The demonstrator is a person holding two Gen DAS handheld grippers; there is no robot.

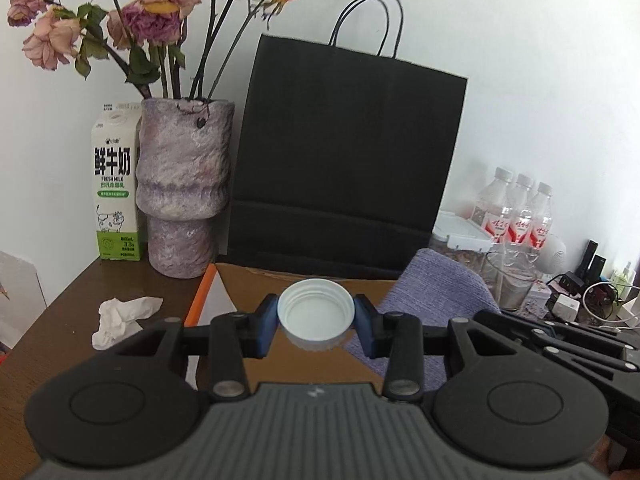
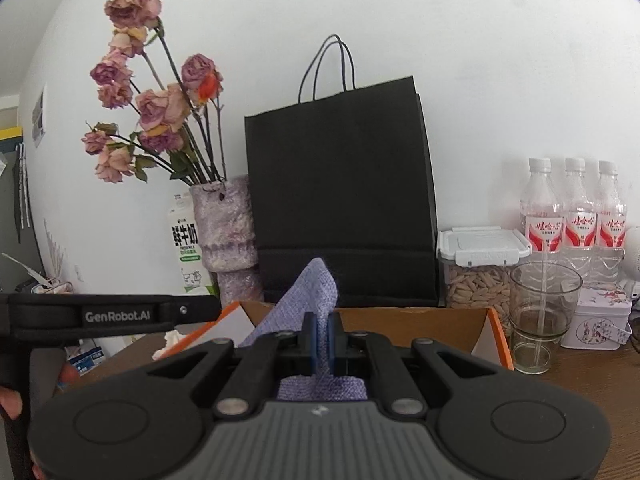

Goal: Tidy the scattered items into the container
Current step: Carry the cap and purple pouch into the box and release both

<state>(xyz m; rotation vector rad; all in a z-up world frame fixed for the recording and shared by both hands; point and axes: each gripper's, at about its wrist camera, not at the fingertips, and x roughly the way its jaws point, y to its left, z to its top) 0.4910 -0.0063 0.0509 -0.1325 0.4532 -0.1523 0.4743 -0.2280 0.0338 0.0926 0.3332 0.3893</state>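
My left tool [image 1: 316, 318] clamps the white plastic screw cap [image 1: 315, 316] over the open cardboard box [image 1: 256, 280]; my right tool [image 2: 320, 344] pinches the lilac woven cloth [image 2: 316, 292] at 12 o'clock, both poised for dropping in

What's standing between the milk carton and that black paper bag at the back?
A mottled purple vase of wilted roses stands between the milk carton and the black paper bag. The left wrist view shows it best.
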